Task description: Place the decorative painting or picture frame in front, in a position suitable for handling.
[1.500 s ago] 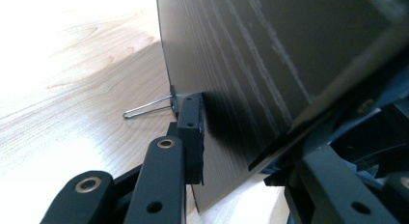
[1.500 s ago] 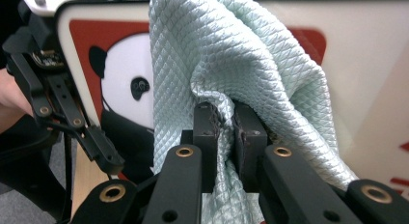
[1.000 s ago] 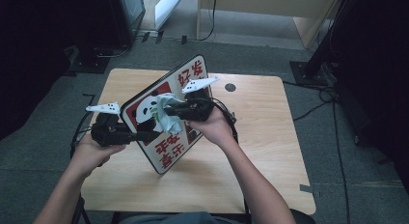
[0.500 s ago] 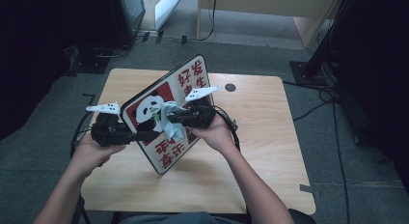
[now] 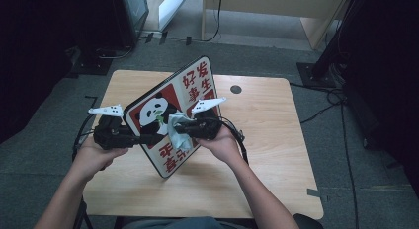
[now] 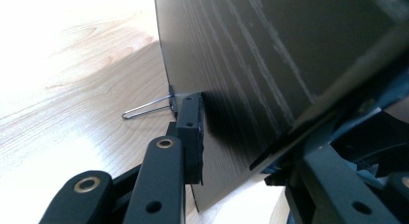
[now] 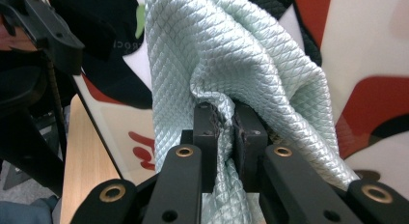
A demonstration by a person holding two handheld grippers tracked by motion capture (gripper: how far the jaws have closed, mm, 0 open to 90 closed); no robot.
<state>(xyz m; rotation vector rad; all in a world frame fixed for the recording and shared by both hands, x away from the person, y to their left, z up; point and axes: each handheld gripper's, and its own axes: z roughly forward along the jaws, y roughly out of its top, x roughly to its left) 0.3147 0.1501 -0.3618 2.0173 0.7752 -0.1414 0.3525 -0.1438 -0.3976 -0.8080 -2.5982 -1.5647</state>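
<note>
Cloth [image 7: 231, 64] slid lower on sign [image 5: 168, 115] (pinched in right tongs [image 7: 225, 125]); left tongs [image 6: 193, 132] clamp sign's edge.

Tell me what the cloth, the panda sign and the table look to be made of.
Cloth: pale green woven fabric, likely microfibre, with a quilted diamond texture. Panda sign: thin rigid board with a glossy printed face; its dark back looks matte and streaked. Table: light wood or wood-look laminate, showing grain.

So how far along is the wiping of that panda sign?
Done: the left hand-held gripper clamps the sign tilted on edge, and the right hand-held gripper pinches the cloth. In hand: cloth pressed mid-face, near the panda. Left: probably the rest; how much is clean can't be told.
</note>
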